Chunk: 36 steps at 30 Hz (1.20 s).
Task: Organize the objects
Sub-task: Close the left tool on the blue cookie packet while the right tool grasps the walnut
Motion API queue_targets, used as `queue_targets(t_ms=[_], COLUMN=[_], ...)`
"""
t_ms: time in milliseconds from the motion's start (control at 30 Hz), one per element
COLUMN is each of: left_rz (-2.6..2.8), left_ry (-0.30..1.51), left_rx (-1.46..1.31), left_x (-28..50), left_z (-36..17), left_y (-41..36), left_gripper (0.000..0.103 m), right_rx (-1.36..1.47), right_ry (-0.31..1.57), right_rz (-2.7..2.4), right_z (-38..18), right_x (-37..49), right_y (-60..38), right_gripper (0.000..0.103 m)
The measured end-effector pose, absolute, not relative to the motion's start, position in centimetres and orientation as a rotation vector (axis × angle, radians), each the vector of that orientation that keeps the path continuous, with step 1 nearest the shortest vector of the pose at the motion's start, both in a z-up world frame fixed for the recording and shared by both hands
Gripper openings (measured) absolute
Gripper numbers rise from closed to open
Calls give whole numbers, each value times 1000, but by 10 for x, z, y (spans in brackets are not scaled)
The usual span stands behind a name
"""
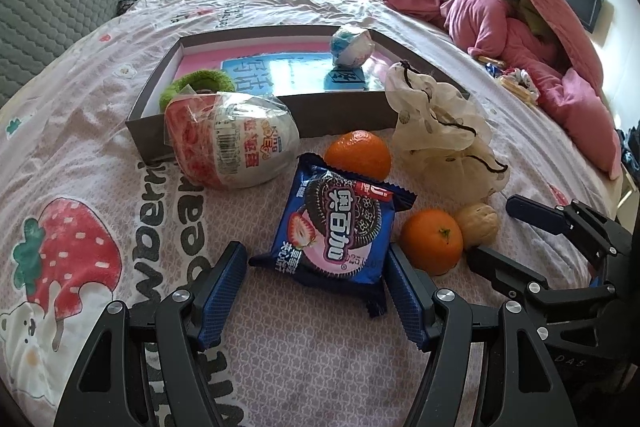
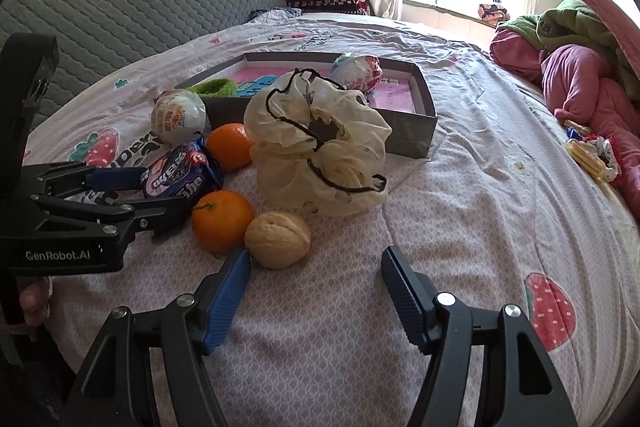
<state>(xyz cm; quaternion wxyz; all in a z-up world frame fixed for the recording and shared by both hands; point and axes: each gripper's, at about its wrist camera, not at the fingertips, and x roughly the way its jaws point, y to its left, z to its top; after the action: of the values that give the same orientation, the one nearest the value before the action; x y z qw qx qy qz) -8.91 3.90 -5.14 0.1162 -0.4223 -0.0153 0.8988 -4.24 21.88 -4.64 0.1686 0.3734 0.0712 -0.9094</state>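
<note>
The left gripper [image 1: 316, 263], black-armed with ribbed blue pads, sits at the bottom of its own view with its jaws spread wide; the blue foil cookie packet with a strawberry picture [image 1: 340, 223] lies between the pads on the bed, its right edge close against the right pad, though I cannot tell whether it touches — nothing is gripped. Just right of the packet rests a round orange tangerine with a green stem scar [image 1: 432, 241], and touching that, a pale tan walnut [image 1: 478, 225]. A second orange tangerine [image 1: 358, 153] lies above the packet, just in front of the shallow grey cardboard box with a pink and blue printed floor [image 1: 152, 131]. Left of it, a large red-and-white plastic-wrapped toy egg [image 1: 232, 141] leans against the box's front wall. Inside the box, a fuzzy green hair ring [image 1: 198, 85] sits at the lower left corner and a blue-and-white wrapped egg [image 1: 352, 45] at the upper right. A crumpled cream fabric scrunchie with black cord trim [image 1: 440, 127] lies at the box's right front corner.

In the right wrist view, the right gripper [image 2: 316, 273] hangs open over the pink strawberry-print bedsheet [image 2: 460, 219] — empty, its left pad just beside the walnut.
</note>
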Motion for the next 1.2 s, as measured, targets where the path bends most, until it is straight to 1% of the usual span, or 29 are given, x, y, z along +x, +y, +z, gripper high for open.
queue_targets(t_ms=[133,233,300,433,500,567,667,900,1000,1067,1200], left_rz=[2638,2641,2642,2645,2646,2647,2653,2669,2675,2668,2668], left_ry=[-43,-29,-27,-19,-23,-27,-32,-50,-49,-53,-31], left_rx=[-1237,-1232,-1228,-1219,-1216,-1212,-1200,-1188,-1184,-1178,-1171], left_x=[-93,-97,-99,-103,-105,-105,-104,-101,-99,-98,-93], left_z=[-51,-52,-52,-53,-54,-54,-55,-55,-55,-54,-53], left_y=[42,45,47,49,49,49,49,49,48,49,50], left_gripper=[71,71,71,71,71,71,71,70,67,59,55], right_rx=[1073,1066,1059,1070,1065,1060,1042,999,987,979,979], right_ry=[199,210,205,182,197,201,206,234,254,252,244], right_rz=[-2563,-2557,-2550,-2540,-2543,-2539,-2546,-2566,-2566,-2565,-2563], right_z=[-47,-47,-47,-48,-49,-50,-49,-49,-49,-49,-50], right_x=[-48,-49,-49,-52,-52,-52,-50,-40,-37,-35,-33], right_y=[217,213,212,213,211,210,209,207,205,204,206], right_gripper=[67,62,56,49,43,38,34,34,34,34,34])
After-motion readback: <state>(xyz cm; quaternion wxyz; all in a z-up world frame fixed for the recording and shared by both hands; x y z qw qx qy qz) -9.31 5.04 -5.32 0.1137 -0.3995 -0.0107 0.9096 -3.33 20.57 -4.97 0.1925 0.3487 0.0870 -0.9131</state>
